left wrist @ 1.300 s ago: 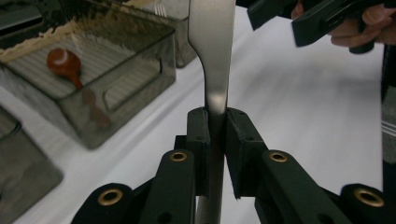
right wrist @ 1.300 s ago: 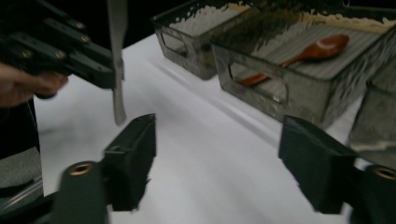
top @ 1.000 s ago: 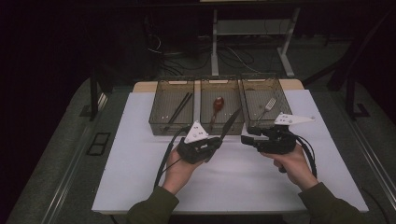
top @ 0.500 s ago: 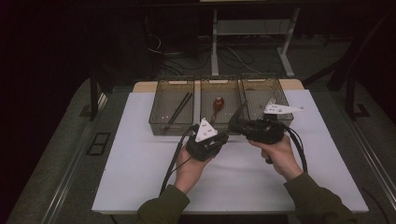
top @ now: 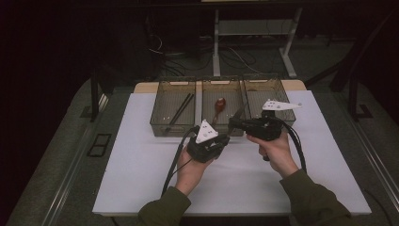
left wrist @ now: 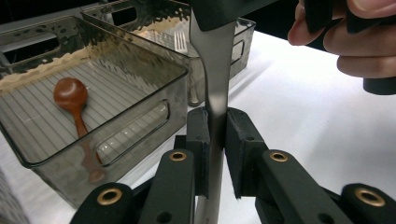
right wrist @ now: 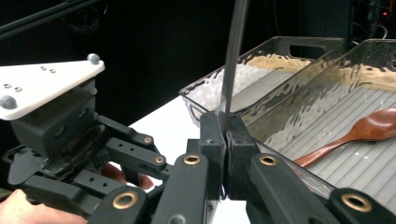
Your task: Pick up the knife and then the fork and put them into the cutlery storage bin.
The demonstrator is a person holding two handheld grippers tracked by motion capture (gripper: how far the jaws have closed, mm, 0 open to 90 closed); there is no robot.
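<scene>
A flat metal utensil (left wrist: 215, 70), seemingly a table knife, is gripped at two places. My left gripper (left wrist: 215, 126) is shut on its lower part, the pads pressing both faces. My right gripper (right wrist: 226, 135) has just closed its jaws on the same utensil (right wrist: 233, 51), which rises edge-on from between them. In the high view the left gripper (top: 225, 139) and right gripper (top: 231, 123) meet in front of the trays, the dark utensil (top: 238, 114) slanting up over the middle tray (top: 223, 80). The left gripper view has the right gripper (left wrist: 224, 9) clamped at the top.
Three clear trays stand side by side at the back of the white mat (top: 141, 155). Black chopsticks (top: 179, 113) lie in the left one, a wooden spoon (top: 219, 104) in the middle, a fork (left wrist: 180, 42) in the right. Cables trail from both grippers.
My right hand has moved left and slightly up to meet the left gripper, and its jaws have shut on the utensil. The left hand has kept still.
</scene>
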